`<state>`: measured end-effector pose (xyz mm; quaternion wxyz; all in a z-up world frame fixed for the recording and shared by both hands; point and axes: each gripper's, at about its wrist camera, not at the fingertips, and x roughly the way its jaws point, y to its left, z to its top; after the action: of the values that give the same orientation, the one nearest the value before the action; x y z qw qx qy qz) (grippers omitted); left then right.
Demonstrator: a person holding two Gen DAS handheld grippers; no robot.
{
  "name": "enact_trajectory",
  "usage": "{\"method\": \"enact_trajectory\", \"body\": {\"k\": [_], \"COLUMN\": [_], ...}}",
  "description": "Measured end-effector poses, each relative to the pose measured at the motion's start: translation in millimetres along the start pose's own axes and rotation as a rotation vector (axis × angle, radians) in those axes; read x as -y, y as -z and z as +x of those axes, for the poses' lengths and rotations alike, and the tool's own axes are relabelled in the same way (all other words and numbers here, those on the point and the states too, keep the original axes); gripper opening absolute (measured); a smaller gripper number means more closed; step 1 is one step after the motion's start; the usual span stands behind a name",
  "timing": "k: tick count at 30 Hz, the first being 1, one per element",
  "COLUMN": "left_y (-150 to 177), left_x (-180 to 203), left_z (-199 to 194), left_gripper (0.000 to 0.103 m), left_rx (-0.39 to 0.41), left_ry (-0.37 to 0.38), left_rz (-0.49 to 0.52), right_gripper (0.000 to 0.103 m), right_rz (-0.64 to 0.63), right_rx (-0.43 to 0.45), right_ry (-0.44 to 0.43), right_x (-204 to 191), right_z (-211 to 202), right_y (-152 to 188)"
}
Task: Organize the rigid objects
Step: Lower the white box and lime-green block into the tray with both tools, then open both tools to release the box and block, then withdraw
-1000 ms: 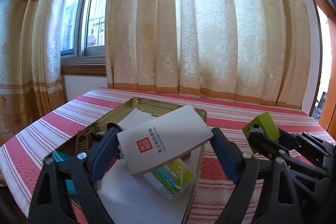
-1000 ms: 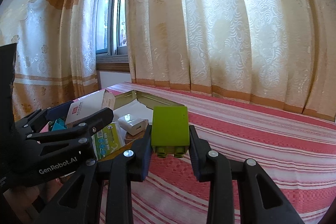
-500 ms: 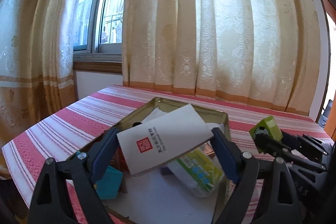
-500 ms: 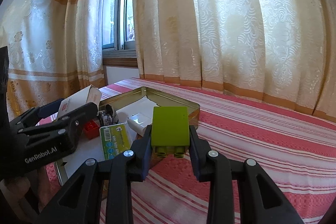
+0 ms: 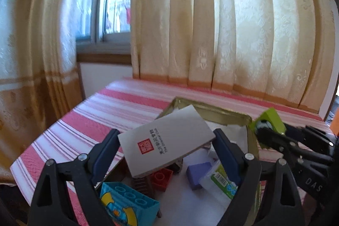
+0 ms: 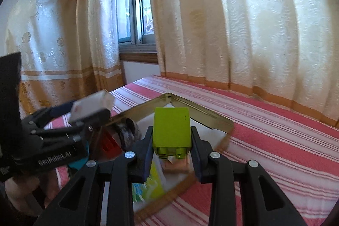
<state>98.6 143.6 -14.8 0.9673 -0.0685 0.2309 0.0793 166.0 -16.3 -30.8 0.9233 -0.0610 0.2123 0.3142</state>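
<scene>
Gripping white box [image 5: 167,138] in left gripper [image 5: 166,150] | right gripper [image 6: 172,145] clamps green brick [image 6: 171,127] above tin [image 6: 211,118]

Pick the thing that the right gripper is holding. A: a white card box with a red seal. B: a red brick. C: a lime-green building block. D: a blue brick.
C: in the right wrist view the right gripper is shut on the lime-green building block, pads against its two sides, studs facing the camera.

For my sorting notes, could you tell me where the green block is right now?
The green block is clamped in the right gripper, held above the gold tray on the striped cloth.
</scene>
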Motion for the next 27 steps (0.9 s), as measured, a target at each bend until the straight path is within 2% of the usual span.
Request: {"method": "enact_trajectory", "body": {"k": [8, 12, 14, 16, 19, 24, 27], "left_y": [-4, 1, 3, 4, 6, 12, 15], "left_x": [1, 3, 2, -3, -7, 0, 4], "left_z": [34, 38, 37, 35, 30, 15, 7], "left_gripper": [0.089, 0.09, 0.092, 0.097, 0.102, 0.103, 0.103], "left_rx": [-0.15, -0.177, -0.176, -0.178, -0.171, -0.14, -0.129], "left_ry": [-0.004, -0.012, -0.023, -0.022, -0.022, -0.04, -0.058], "left_rz": [0.055, 0.065, 0.066, 0.048, 0.03, 0.051, 0.051], "right_gripper": [0.034, 0.034, 0.041, 0.055, 0.064, 0.074, 0.074], "right_rz": [0.04, 0.07, 0.08, 0.071, 0.114, 0.106, 0.111], "right_rx": [-0.168, -0.207, -0.198, -0.189, -0.18, -0.132, -0.106], "right_ry": [-0.038, -0.057, -0.068, -0.04, -0.063, -0.032, -0.02], "right_x": [0, 6, 7, 7, 15, 16, 17], "right_z": [55, 71, 70, 69, 60, 36, 21], "right_y": [-10, -10, -9, -9, -7, -2, 2]}}
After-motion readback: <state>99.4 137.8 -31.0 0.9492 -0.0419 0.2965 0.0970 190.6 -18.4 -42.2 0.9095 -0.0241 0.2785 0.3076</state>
